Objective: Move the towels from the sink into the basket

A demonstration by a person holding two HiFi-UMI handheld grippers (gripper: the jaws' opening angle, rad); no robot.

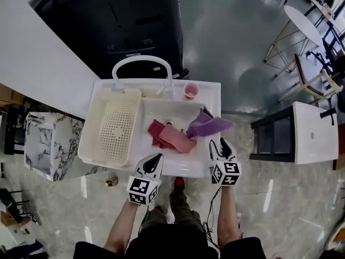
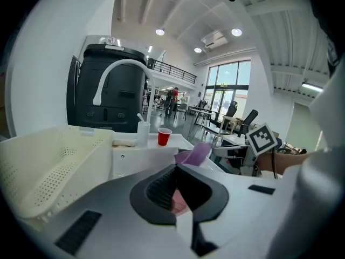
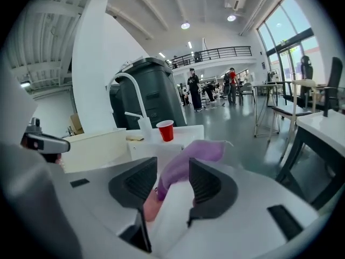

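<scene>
Left tool (image 1: 156, 158) pressed together, empty, over the near rim of the sink (image 1: 213, 90). Right tool (image 1: 219, 143) spread, pinching nothing. The purple towel (image 1: 211, 125) sits just ahead, in line with its gap, draped over the sink's right rim. Pink towels (image 1: 171, 136) lie in the sink, just right of the basket (image 1: 92, 124).

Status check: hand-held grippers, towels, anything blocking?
Left hand-held gripper shut, empty, over sink front. Right hand-held gripper open, purple towel ahead, not gripped. Pink towel in basin; basket empty. Nothing in the way.
</scene>
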